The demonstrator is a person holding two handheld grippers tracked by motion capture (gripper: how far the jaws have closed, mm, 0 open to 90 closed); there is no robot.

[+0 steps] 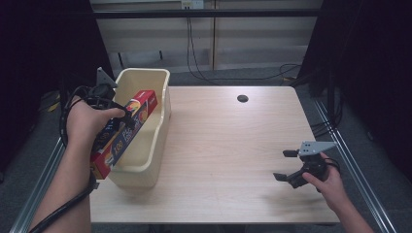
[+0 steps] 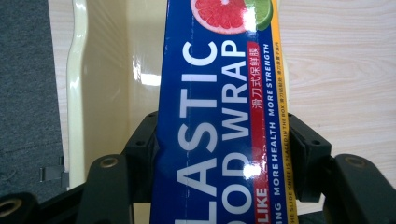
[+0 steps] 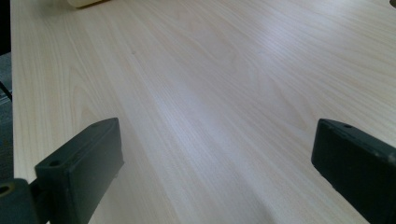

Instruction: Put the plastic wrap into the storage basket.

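Overhead, the left gripper (image 1: 127,118) clamped a plastic wrap box (image 1: 124,134) over the bin (image 1: 154,145), half-hidden by the hand (image 1: 87,121); right gripper (image 1: 284,165) gaped wide near the table's (image 1: 228,145) right edge.

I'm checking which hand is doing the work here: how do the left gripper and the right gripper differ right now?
The left gripper is shut on the plastic wrap box; the right gripper is open with nothing between its jaws. The left gripper is over the cream bin at the table's left edge; the right gripper is low over bare table near the right front. Both are hand-held, with black jaws.
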